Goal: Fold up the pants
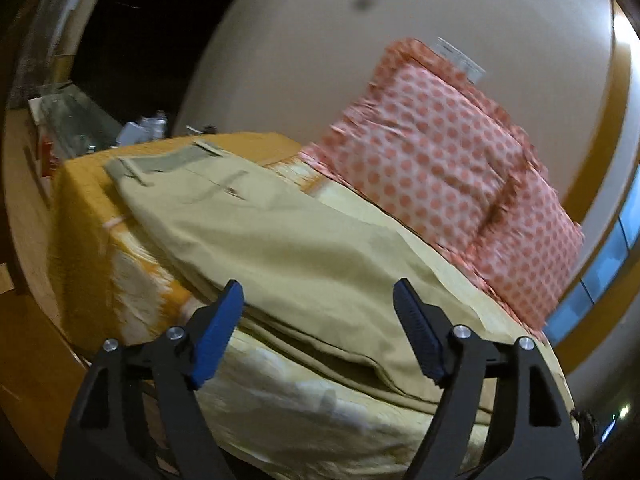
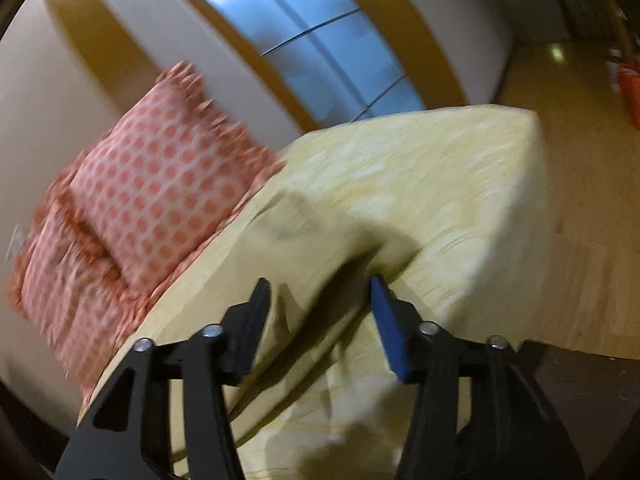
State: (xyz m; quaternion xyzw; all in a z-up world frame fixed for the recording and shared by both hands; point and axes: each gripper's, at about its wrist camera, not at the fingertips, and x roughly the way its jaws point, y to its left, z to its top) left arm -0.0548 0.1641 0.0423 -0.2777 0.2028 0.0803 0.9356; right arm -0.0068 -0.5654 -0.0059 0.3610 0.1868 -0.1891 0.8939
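Observation:
Khaki pants (image 1: 280, 240) lie flat on a bed, waistband at the far left end, legs running toward me. My left gripper (image 1: 320, 292) is open, its blue-padded fingers spread just above the near leg part, holding nothing. In the right wrist view the leg end of the pants (image 2: 320, 248) lies on the yellow bedspread (image 2: 460, 184). My right gripper (image 2: 320, 284) is open, its fingers on either side of the cloth edge. The frame is blurred, and I cannot tell whether the pads touch the cloth.
Two pink polka-dot pillows (image 1: 448, 168) lean on the wall behind the bed, also in the right wrist view (image 2: 152, 200). An orange cover (image 1: 80, 208) hangs at the bed's far end. Wooden floor (image 2: 580, 220) lies to the right. Clutter sits on a shelf (image 1: 140, 128).

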